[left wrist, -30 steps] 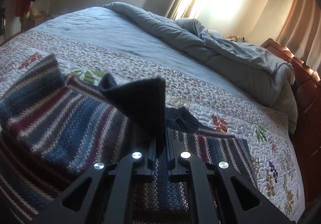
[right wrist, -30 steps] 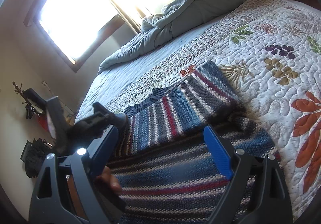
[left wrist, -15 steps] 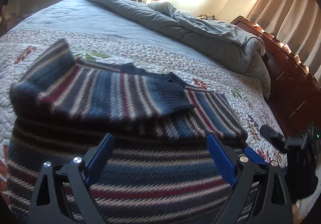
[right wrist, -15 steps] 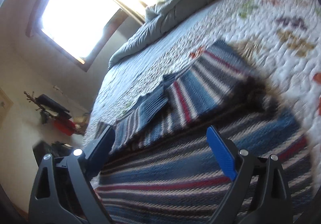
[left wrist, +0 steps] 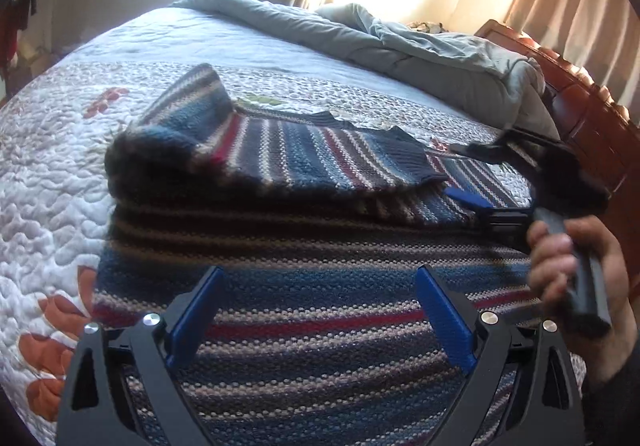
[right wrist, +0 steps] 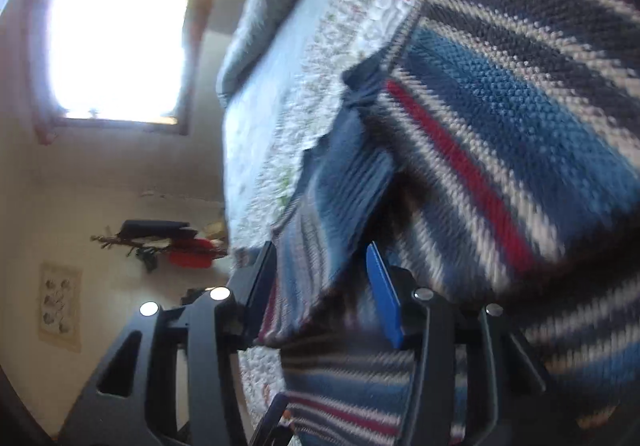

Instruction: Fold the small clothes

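A blue, red and grey striped knit sweater [left wrist: 304, 246] lies on the quilted bed, both sleeves folded across its chest. My left gripper [left wrist: 316, 310] is open and empty, hovering over the sweater's lower body. My right gripper [left wrist: 476, 206] shows in the left wrist view at the sweater's right edge, held by a hand [left wrist: 572, 270]. In the right wrist view, tilted and blurred, the right gripper [right wrist: 320, 286] has its jaws partly closed around a fold of the sweater [right wrist: 500, 150] near the sleeve cuff [right wrist: 352, 182].
The floral quilt [left wrist: 52, 182] covers the bed. A bunched grey-blue duvet [left wrist: 420, 58] lies at the far side. A wooden bed frame [left wrist: 592, 118] runs along the right. A bright window [right wrist: 116, 50] and wall are behind.
My left gripper let go of the sleeve, opened, and drew back over the sweater's body. My right gripper rolled over, moved to the sweater's edge and narrowed its jaws around a fold.
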Demonstrator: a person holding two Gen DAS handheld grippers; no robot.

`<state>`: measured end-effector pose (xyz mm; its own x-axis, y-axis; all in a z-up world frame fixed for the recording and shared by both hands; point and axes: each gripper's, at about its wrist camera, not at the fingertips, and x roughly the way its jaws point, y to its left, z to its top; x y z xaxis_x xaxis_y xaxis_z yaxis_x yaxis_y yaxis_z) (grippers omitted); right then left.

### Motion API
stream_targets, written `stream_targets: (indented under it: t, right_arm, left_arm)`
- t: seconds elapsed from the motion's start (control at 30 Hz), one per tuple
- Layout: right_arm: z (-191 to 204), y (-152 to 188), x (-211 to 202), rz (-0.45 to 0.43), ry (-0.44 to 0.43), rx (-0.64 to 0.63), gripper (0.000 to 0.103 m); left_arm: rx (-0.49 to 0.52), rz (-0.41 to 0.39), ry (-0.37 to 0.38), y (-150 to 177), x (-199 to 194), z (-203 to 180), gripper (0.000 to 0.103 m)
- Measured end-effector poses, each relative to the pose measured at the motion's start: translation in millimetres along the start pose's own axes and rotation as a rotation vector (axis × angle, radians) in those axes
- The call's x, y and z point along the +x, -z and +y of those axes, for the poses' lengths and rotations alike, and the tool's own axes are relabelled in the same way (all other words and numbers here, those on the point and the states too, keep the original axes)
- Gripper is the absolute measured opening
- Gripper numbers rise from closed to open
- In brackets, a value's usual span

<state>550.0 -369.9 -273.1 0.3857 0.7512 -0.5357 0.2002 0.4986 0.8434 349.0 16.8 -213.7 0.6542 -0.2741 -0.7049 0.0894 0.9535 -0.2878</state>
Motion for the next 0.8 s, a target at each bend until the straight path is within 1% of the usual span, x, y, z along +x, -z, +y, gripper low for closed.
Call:
stream_targets:
  t: [0.07, 0.17, 0.2, 0.27, 0.33, 0.4, 0.43, 0.47, 0.57, 0.8]
  right_arm:
    - [-2, -4, 5, -0.018, 0.024, 0.019, 0.051]
    - [9, -8, 13, -0.054, 0.055, -0.007, 0.057]
    - [13, -10, 17, -0.062, 0.081, -0.02, 0.057]
    - [19, -10, 23, -0.076, 0.106, -0.028, 0.056]
    - [24, -11, 24, -0.097, 0.132, -0.046, 0.049]
    - [28, -11, 26, -0.099, 0.167, -0.077, 0.024]
    - [30, -12, 30, -0.099, 0.177, -0.088, 0.019]
    - [32, -14, 31, -0.102, 0.186, -0.095, 0.011]
    - [40, -15, 29, -0.112, 0.206, -0.135, 0.009]
    - [86, -24, 2, -0.165, 0.317, -0.324, 0.008]
  left_arm:
    - [0.003, -0.016, 0.007, 1, -3, 1, 0.096]
    - [-0.009, -0.02, 0.019, 1, -5, 5, 0.096]
    - [-0.018, -0.021, 0.027, 0, -6, 6, 0.096]
    - [-0.018, -0.027, 0.029, -1, -7, 7, 0.096]
    - [-0.011, -0.032, 0.023, -2, -9, 8, 0.096]
    - [-0.023, -0.034, 0.035, -3, -12, 11, 0.096]
    - [-0.032, -0.038, 0.043, -4, -13, 13, 0.096]
    - [-0.035, -0.041, 0.045, -5, -14, 14, 0.096]
    - [-0.041, -0.044, 0.04, -5, -14, 18, 0.096]
    - [-0.046, -0.03, 0.034, -4, -11, 22, 0.096]
